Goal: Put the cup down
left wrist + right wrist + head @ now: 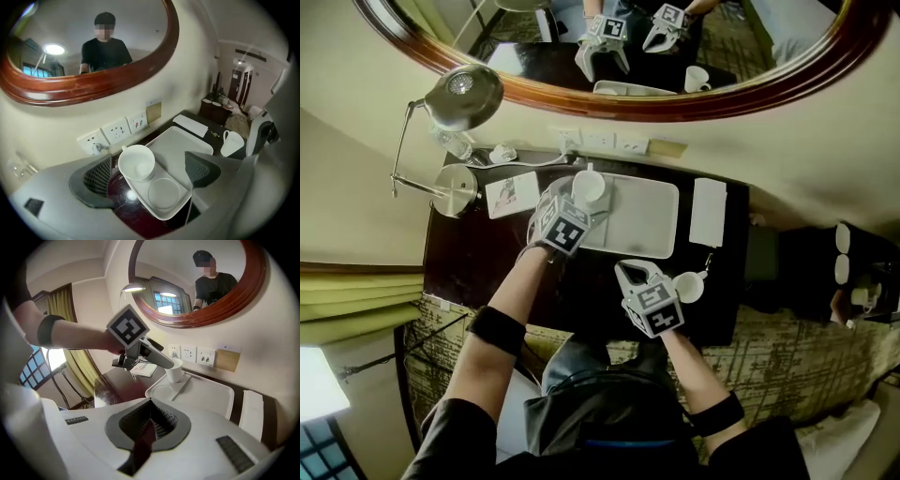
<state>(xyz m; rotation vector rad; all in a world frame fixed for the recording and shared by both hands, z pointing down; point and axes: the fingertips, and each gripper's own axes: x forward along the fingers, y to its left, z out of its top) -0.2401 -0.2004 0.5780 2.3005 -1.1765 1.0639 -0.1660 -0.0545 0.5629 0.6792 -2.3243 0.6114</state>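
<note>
A white cup (588,186) stands upright on the left end of a white tray (652,220), beside a round recess (164,192) in the tray. My left gripper (581,200) is open, with one finger on each side of the cup (136,162). Its pads do not press the cup. The right gripper view shows the same cup (174,370) just beyond the left gripper (154,352). My right gripper (630,272) is shut and empty over the dark desk, in front of the tray. A second white cup (687,286) stands on the desk close to its right.
A silver desk lamp (459,98) and a printed card (511,194) are at the desk's left. Wall sockets (600,141) sit behind the tray under an oval mirror (609,94). A folded white cloth (709,211) lies right of the tray.
</note>
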